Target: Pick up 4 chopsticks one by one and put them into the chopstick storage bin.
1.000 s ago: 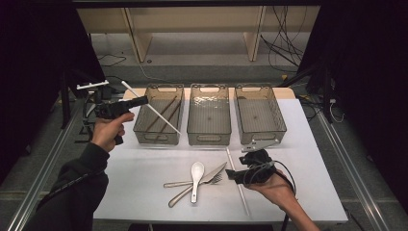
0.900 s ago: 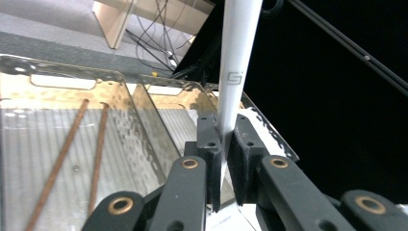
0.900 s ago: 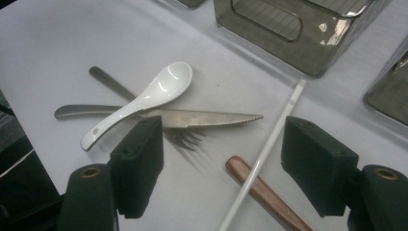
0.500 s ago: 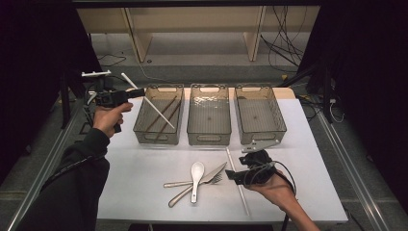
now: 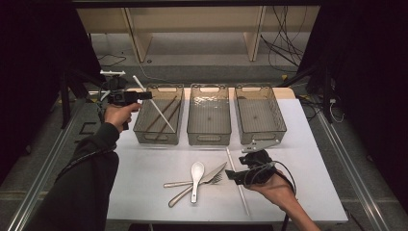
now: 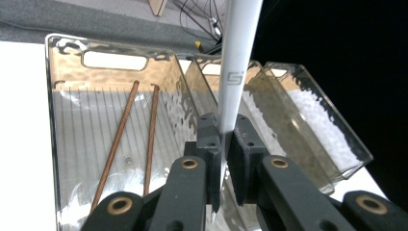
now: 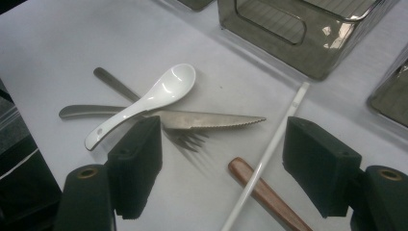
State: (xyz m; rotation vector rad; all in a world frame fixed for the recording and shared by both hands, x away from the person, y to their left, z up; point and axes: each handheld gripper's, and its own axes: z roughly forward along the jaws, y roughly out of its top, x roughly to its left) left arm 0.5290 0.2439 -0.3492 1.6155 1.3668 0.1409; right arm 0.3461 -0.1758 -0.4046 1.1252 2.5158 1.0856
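Chopstick [image 6: 236, 72], white, clamped in my left gripper [image 5: 144, 95] above the left bin [image 5: 144, 136]; I'd lower it flat beside the brown pair [image 6: 132, 130]. Right gripper [image 7: 221, 163] gapes, idle.

White chopstick [image 5: 155, 105]: long, thin, plain, small grey logo on the shaft. Clamped near one end in the left gripper [image 5: 144, 95], slanting across the left bin [image 5: 141, 121], free end over the bin's near right corner, upper end sticking out past its far left corner. Bin is smoky clear plastic, at the table's far left edge, two brown chopsticks [image 5: 161, 117] lying lengthwise on its floor.
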